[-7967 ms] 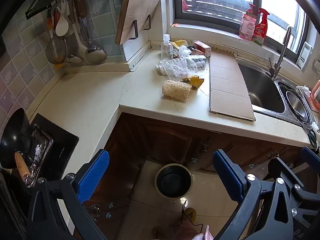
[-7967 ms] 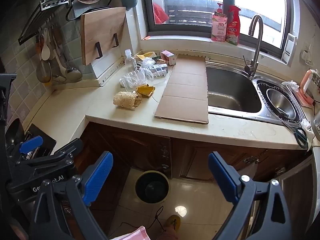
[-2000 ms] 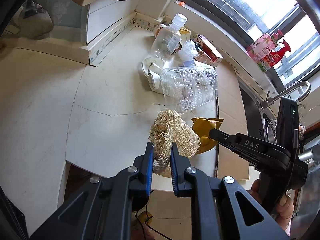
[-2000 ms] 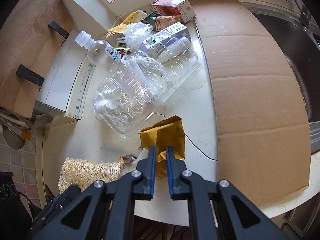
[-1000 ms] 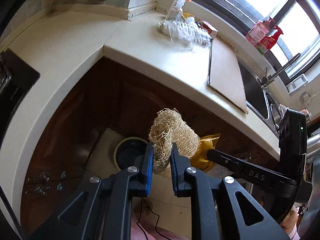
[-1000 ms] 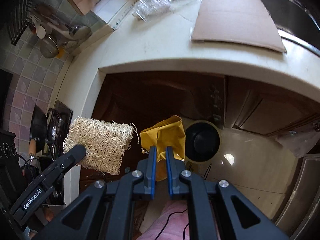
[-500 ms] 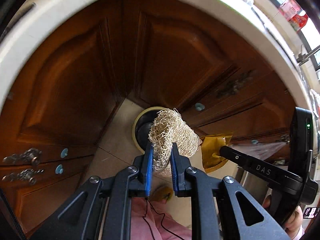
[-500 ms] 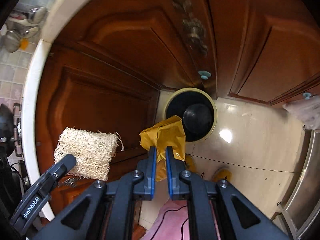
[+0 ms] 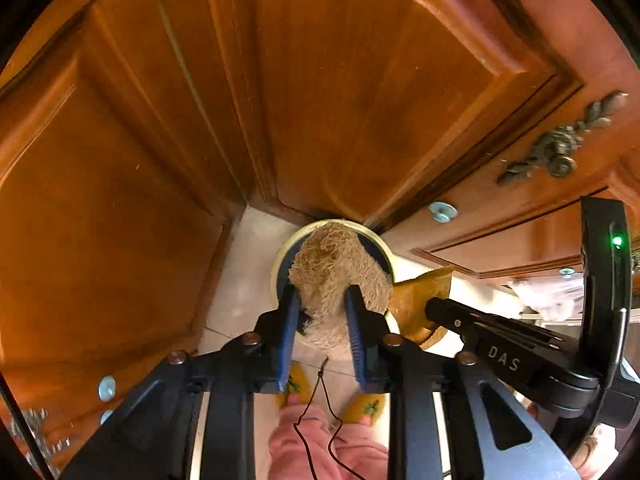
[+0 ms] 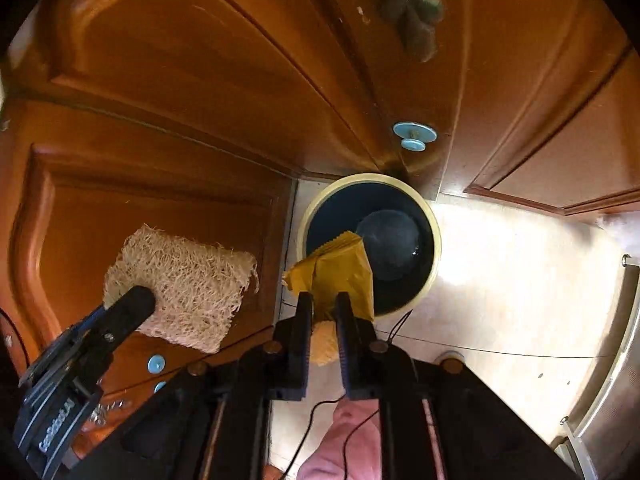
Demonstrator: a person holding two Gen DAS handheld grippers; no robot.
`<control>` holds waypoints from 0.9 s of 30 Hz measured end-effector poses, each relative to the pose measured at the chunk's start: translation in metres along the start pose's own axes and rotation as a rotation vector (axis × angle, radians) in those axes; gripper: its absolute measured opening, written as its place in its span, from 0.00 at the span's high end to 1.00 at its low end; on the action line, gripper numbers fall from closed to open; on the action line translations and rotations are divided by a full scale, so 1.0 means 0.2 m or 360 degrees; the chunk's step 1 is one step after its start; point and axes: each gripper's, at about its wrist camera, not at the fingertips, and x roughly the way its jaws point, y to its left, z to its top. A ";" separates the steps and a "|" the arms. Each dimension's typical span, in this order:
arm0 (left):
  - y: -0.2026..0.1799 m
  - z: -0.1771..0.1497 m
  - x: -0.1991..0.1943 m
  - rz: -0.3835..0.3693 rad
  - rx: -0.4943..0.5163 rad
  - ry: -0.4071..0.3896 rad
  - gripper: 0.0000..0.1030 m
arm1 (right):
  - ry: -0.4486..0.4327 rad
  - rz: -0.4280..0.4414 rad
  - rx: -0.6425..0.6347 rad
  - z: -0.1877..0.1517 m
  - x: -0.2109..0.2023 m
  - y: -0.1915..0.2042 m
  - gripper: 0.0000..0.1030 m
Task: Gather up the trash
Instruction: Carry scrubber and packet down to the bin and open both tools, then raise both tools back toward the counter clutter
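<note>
The left hand-held gripper (image 9: 322,308) points steeply down at the floor, and its blue-padded jaws are opening with the tan, fibrous loofah scrubber (image 9: 338,280) between them; the pads stand at the scrubber's sides, and whether they press on it I cannot tell for sure, though they look to be touching its fibres. The scrubber's long axis runs forward from the fingers, its far end aimed down into the round, cream-rimmed waste bin with a dark inside (image 10: 434,236) that stands on the pale tiled floor (image 10: 512,280) in the corner where the brown wooden cabinet doors (image 9: 360,92) meet. From the right wrist view the scrubber shows its broad, flat face (image 10: 188,284), hanging in front of the left-hand door, just left of the bin. The right hand-held gripper (image 10: 322,306) also points steeply down, its jaws narrow and opening, with the crumpled yellow paper packet (image 10: 340,272) between the pads, which seem to touch its lower end. The packet's long axis follows the fingers, and its serrated top edge reaches over the near left part of the bin's mouth. A pink garment (image 9: 320,444) and yellow slippers (image 9: 366,408) of the person show at the bottom, below both tools.
</note>
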 end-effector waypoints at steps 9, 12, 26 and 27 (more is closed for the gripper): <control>0.00 0.06 0.07 0.0059 0.0086 -0.0021 0.37 | -0.0005 -0.0099 0.0017 0.08 0.10 -0.02 0.55; -0.02 0.07 0.09 0.0063 0.0072 -0.0021 0.37 | -0.0025 -0.0119 0.0009 0.08 0.07 -0.02 0.55; 0.03 0.12 -0.22 0.0039 -0.0032 -0.0093 0.37 | -0.0110 -0.0134 0.0013 -0.03 -0.22 0.04 0.55; 0.03 0.12 -0.27 0.0039 -0.0030 -0.0104 0.37 | -0.0107 -0.0134 0.0003 -0.05 -0.26 0.05 0.55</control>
